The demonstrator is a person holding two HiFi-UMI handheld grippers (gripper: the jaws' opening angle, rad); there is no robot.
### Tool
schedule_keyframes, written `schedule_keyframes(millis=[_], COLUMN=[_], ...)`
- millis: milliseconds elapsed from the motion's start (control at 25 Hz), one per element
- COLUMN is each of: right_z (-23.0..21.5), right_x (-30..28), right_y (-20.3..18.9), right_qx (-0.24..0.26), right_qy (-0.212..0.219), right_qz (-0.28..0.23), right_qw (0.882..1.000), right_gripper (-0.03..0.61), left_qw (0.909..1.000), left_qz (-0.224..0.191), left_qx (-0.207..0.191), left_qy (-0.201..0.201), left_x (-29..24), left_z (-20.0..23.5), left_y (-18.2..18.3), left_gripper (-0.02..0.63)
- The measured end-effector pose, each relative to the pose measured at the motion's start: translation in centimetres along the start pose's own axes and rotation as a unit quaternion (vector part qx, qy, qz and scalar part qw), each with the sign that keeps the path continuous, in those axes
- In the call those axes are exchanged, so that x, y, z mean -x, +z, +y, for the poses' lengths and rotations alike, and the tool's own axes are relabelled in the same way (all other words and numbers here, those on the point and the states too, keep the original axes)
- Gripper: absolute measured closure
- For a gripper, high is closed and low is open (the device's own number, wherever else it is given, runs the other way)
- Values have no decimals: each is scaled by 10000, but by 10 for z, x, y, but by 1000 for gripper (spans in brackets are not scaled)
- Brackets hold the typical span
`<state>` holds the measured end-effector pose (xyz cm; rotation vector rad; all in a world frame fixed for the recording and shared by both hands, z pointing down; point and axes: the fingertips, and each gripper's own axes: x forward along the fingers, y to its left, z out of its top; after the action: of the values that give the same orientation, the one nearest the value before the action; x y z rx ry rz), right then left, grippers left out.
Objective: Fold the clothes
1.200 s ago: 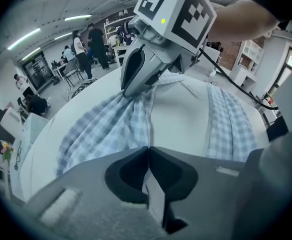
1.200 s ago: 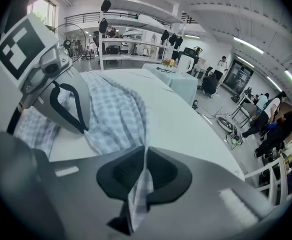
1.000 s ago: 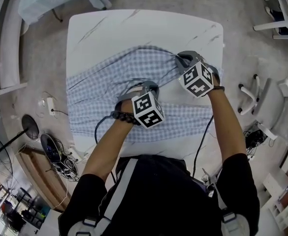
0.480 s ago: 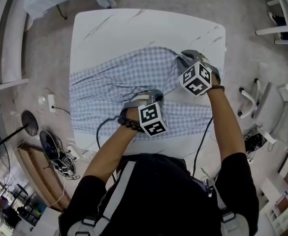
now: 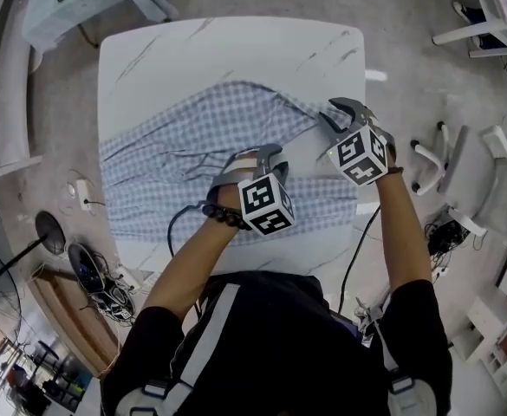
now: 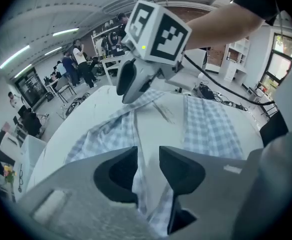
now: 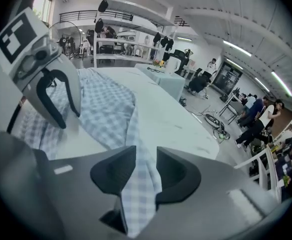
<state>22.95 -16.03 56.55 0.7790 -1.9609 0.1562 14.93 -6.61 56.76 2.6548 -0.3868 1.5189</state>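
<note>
Across the middle of the head view the checked cloth (image 5: 184, 137) lies on the bench (image 5: 236, 42), wide and rumpled; most folding looks undone. Near its right edge, left tongs (image 5: 269, 156) and right tongs (image 5: 344, 115) have just been opening: jaws apart, cloth loose between them

The right gripper (image 7: 145, 159) is hovering over a white table (image 7: 180, 121). Its jaws have just been opening and are now standing apart, with a strip of the blue-checked garment (image 7: 103, 109) running between them, unpinched. At ten o'clock the left gripper (image 7: 68, 118), topped by its marker cube, is pointing down at the same cloth. Toward three o'clock, people (image 7: 258, 116) are gathering among desks, and at twelve o'clock white racks (image 7: 131, 36) are lining the brightly lit hall.
</note>
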Motion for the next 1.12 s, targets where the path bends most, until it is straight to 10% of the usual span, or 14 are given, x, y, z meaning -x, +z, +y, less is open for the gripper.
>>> schedule_keyframes(millis=[560,840,1120], right_z=[23,16,13], right_x=[16,13,12], right_y=[-71,-79,-80], right_qx=[-358,-1212,-721], right_qy=[334,774,692], right_qz=[53,130,326], right_qw=[9988,9895,9945], right_gripper=[462,533,567], left_qw=[9976,9986,9984], left_qz=[266,423,330], left_qx=[-106,196,451], left_qy=[624,232,-115], left_x=[-60,-68,-70], left_z=[30,27,16], left_y=[50,46,46], left_gripper=[471,494,597])
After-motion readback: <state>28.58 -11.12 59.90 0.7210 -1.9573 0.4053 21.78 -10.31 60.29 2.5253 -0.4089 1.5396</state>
